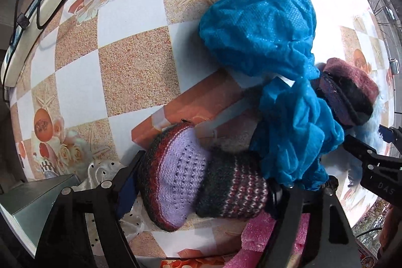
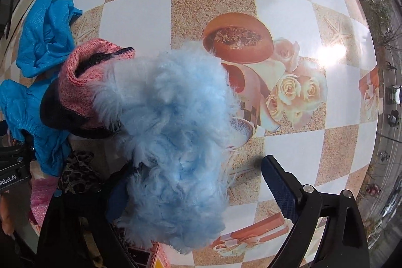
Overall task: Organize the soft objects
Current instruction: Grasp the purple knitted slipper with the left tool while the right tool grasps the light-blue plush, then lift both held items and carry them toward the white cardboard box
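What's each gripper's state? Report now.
Left gripper: closed on the purple knitted hat.
Right gripper: open around the fluffy blue plush.

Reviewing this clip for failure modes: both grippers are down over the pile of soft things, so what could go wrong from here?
1. The crumpled blue cloth drapes over the knitted piece between the left gripper fingers, so it may be dragged along.
2. The right gripper has one pad clear of the fluffy blue item; a grip on loose fur alone could slip.
3. The pink knit hat touches the fluff and may shift.
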A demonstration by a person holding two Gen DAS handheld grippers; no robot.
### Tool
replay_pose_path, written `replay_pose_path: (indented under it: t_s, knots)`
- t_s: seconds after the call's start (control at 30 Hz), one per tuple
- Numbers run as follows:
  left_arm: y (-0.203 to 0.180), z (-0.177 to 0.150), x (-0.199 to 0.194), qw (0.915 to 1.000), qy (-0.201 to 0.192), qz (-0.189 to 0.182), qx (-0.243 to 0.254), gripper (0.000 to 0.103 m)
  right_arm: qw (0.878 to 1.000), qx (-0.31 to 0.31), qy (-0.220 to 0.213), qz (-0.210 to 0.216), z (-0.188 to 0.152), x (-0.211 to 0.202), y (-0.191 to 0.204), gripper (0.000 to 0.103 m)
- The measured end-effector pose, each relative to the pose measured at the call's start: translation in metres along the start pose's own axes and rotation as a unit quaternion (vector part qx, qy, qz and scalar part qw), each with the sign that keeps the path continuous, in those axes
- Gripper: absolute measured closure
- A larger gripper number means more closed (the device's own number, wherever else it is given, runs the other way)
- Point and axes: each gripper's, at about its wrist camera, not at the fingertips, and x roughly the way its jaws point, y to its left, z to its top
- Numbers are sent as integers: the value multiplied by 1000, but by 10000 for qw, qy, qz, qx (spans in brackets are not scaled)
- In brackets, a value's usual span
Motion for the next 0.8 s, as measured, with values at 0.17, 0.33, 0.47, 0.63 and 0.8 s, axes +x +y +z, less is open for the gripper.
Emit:
replay_pose_path:
  t_s: [0.17, 0.33, 0.47, 0.63, 0.8]
  knots:
    - [12, -10, -12, 9991, -287, -14, -306, 44, 9998, -27, -95, 177, -10, -12, -3, 71]
    - [17, -21, -40, 9964, -736, 167, -389, 44, 9974, 327, -326, 551, -24, -34, -22, 71]
    - [7, -29, -55, 9944, -948, 355, -312, 44, 9967, 382, -383, 609, -37, -49, -28, 71]
    - [-7, -33, -70, 9917, -1104, 624, -218, 44, 9961, 304, -505, 660, -54, -72, -31, 71]
    - [-27, -43, -92, 9897, -1243, 685, -173, 44, 9953, 296, -613, 685, -62, -94, -37, 71]
